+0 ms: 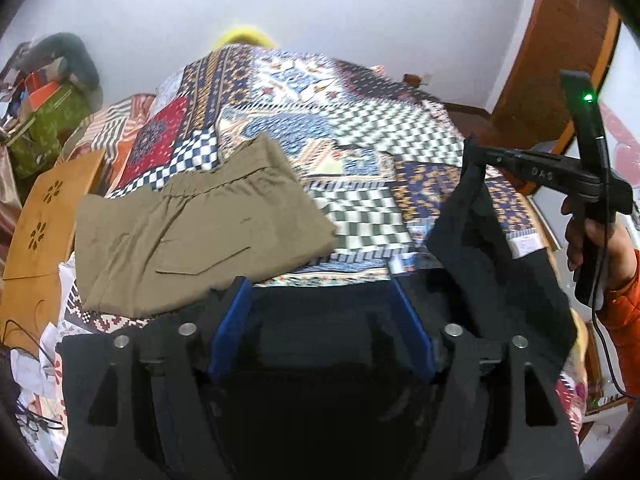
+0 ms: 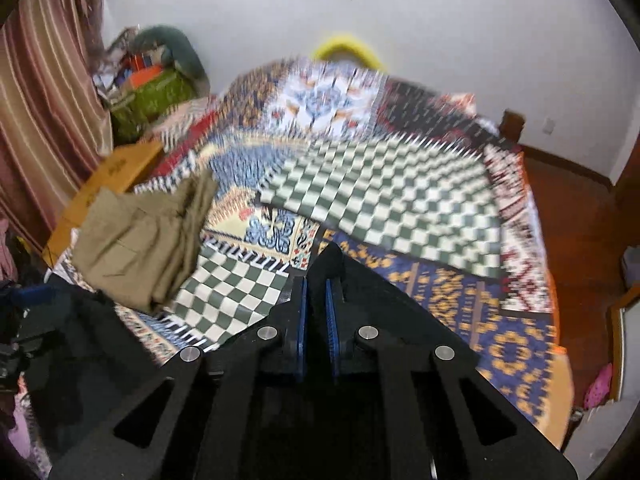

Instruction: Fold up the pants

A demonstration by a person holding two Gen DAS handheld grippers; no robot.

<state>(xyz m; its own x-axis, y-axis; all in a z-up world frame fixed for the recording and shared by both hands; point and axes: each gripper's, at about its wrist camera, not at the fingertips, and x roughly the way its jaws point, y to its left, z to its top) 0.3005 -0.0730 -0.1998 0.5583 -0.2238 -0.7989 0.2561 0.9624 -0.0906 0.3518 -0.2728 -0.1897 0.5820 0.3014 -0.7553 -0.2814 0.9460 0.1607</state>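
Black pants hang over the near edge of the bed. My right gripper is shut on a fold of them; in the left wrist view it lifts a corner of the cloth above the bed at the right. My left gripper is open, its blue pads spread wide, with black cloth lying between and below them. A folded khaki pair of pants lies flat on the bed at the left, also in the right wrist view.
The bed has a patchwork cover. A wooden stool stands left of it, with a green bag and clutter behind. A striped curtain hangs at the left. Wooden floor lies right of the bed.
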